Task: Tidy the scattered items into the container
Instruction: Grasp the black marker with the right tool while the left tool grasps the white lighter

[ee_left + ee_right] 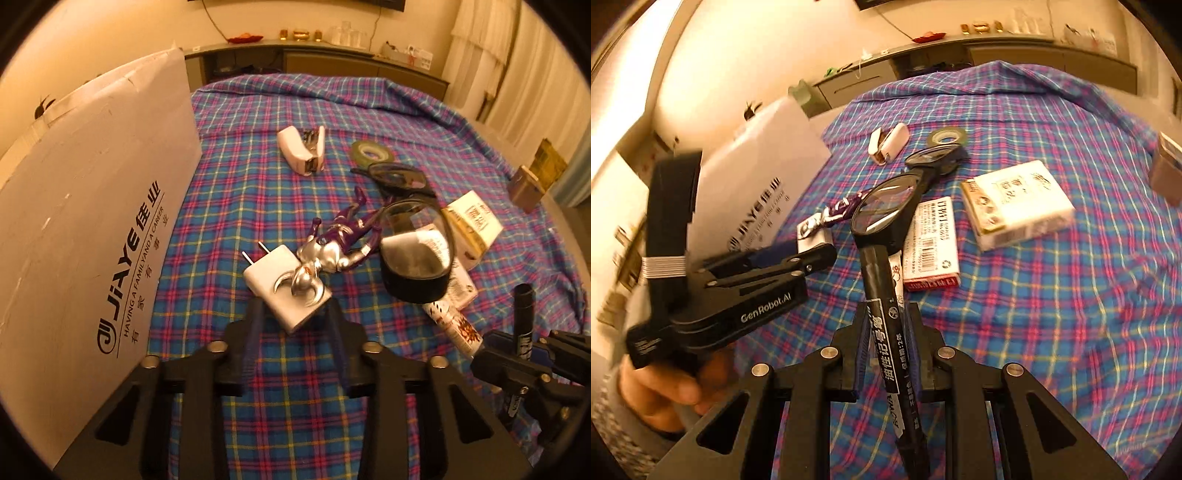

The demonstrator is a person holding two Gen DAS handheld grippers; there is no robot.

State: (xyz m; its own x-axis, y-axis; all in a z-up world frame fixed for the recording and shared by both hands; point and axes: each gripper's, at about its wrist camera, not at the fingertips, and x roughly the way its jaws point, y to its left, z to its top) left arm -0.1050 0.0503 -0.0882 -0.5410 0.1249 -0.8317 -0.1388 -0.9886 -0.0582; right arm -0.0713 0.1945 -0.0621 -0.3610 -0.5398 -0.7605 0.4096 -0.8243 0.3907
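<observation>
Right gripper [886,354]: jaws clamped on a black marker [882,317], held lengthwise between the blue pads, cap end pointing forward over the cloth. Left gripper [295,314]: jaws apart, straddling the near corner of a white plug adapter [284,288]; contact with the pads cannot be told.

Surface: a bed or table covered in blue-pink plaid cloth [258,177], lightly wrinkled toward the far edge. A silver-purple toy figure [332,243] lies with its horned head on the adapter. Just right of it, a black-framed magnifier [413,243] rests over a red-white card pack [931,243] and a printed tube [454,325]. Beside those sits a white-and-tan box [476,221]. Farther back: a second dark magnifier [399,177], a green tape roll [369,151], a white stapler [303,151] (lying open).

Container: a white cardboard box [92,221] printed "JIAYE" stands at the left edge of the cloth, flap raised; its interior is not visible.

Room: a low grey cabinet [314,55] runs along the far wall with small gold objects on top; pale curtains [517,74] hang at right.
</observation>
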